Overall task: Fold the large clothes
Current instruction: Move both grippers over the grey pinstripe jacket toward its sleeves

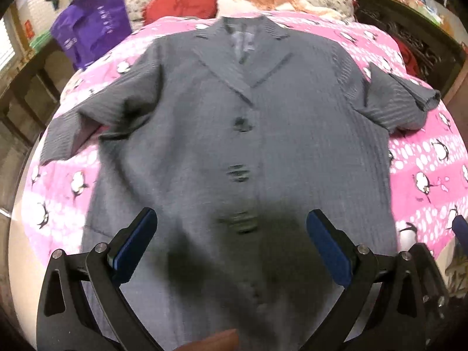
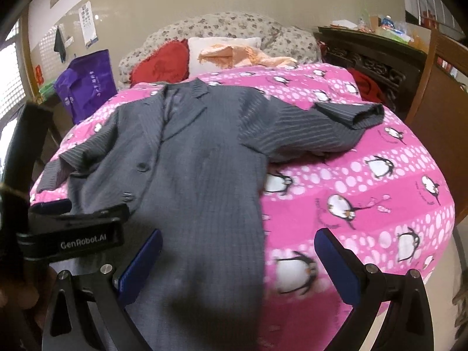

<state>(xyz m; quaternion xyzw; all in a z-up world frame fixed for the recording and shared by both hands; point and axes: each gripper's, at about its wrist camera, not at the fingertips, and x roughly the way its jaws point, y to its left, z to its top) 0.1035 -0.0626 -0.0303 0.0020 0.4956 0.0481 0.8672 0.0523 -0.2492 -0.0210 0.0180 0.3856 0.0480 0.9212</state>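
Fingers (image 1: 330,247) both pairs spread wide | jacket (image 1: 234,134) flat below, ungrasped | bedspread (image 2: 365,190) underneath

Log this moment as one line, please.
grey pinstriped suit jacket: flat, unfolded | pink penguin-print blanket: underneath | left gripper: open | right gripper: open

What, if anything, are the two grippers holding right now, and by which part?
Nothing is held. The left gripper and the right gripper are both open above the grey jacket, which lies flat on the pink bedspread.
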